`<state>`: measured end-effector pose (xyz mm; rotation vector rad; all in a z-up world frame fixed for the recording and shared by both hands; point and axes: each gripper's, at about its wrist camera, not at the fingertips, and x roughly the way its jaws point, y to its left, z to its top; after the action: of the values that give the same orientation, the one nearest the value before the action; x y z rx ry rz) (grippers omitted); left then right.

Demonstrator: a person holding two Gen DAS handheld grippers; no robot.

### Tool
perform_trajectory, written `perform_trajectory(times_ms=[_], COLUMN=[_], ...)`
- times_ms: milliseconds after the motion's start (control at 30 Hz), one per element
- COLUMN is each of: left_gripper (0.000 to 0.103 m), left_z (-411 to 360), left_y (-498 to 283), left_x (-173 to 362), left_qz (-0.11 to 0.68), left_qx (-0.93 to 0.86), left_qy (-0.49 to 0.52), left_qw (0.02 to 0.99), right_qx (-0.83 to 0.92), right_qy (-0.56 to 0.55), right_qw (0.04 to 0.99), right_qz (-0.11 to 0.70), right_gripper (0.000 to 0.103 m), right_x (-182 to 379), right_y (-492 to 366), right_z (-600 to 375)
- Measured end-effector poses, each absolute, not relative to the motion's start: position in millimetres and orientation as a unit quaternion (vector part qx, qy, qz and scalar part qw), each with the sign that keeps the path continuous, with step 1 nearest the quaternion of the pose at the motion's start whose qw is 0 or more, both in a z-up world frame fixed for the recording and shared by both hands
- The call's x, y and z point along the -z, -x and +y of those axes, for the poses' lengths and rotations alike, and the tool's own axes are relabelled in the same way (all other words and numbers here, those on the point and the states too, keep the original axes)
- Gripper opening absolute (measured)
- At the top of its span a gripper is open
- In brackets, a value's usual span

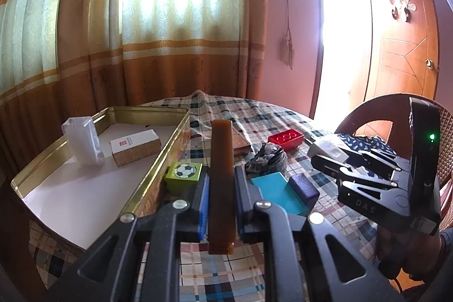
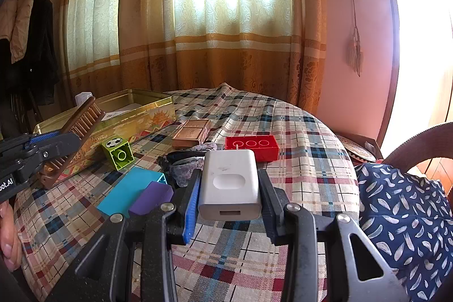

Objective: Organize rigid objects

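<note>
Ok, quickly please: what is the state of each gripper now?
Left gripper: closed on the brown comb.
Right gripper: closed on the white charger.

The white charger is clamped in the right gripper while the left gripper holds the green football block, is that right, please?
Not quite: the left gripper holds the brown comb, as the left wrist view shows. The green football block sits on the tablecloth beside the tin. The right gripper does clamp the white charger.
</note>
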<state>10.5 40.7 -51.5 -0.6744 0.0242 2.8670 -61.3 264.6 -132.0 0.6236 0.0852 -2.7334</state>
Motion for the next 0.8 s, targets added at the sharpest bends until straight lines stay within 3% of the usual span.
perform_trajectory(times_ms=[800], left_gripper=[0.014], left_z=[20], left_y=[-15], left_x=[48], left_qz=[-0.011], left_qx=[-0.976], left_qy=[0.205], left_qw=[0.07], right_qx=[0.957], right_qy=[-0.208], right_qw=[0.2], right_qz=[0.04], right_gripper=[0.04], right_x=[122], right_y=[51], right_z=[245])
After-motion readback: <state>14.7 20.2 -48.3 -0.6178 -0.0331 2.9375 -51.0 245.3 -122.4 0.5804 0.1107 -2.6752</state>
